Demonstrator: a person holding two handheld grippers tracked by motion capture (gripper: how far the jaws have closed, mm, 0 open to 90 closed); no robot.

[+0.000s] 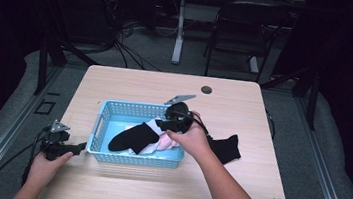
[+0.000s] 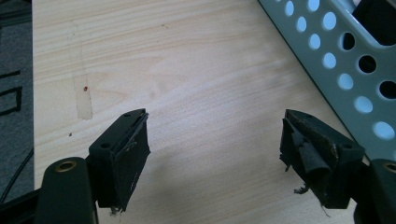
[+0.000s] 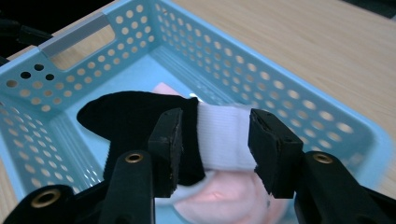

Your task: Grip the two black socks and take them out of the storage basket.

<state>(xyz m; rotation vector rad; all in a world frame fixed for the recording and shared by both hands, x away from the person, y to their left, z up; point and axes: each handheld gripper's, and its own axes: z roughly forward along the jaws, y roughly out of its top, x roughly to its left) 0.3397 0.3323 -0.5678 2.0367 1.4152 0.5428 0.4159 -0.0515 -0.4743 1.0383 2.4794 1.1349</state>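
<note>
forearms come up from the bottom edge of the high view, one per side. left gripper (image 1: 80,147) sits lower left of frame, low over the table (image 1: 234,196), just beside the basket's (image 1: 96,148) left end; its own view shows the jaws wide apart w/ bare wood between them and the basket wall (image 2: 345,51) in the upper right corner.

right gripper (image 1: 160,124) is mid-frame, over the basket's right half. in the right gripper view (image 3: 212,140) the jaws stand spread, w/ a white sock (image 3: 222,135) lying between them; can't tell if the pads touch it.

black sock (image 1: 135,137) lies in the basket, long axis running lower left to upper right in the high view, one end toward the lower left. pink fabric (image 3: 224,196) sits under both. 2nd black sock (image 1: 227,146) is on the table, right of the basket, partly behind the right hand (image 1: 191,139).

table is light wood w/ a round grommet (image 1: 207,89) near the far edge. grey carpet round it, dark room, cables (image 1: 125,43) on the floor upper left, black chair (image 1: 242,31) top centre-right.
</note>
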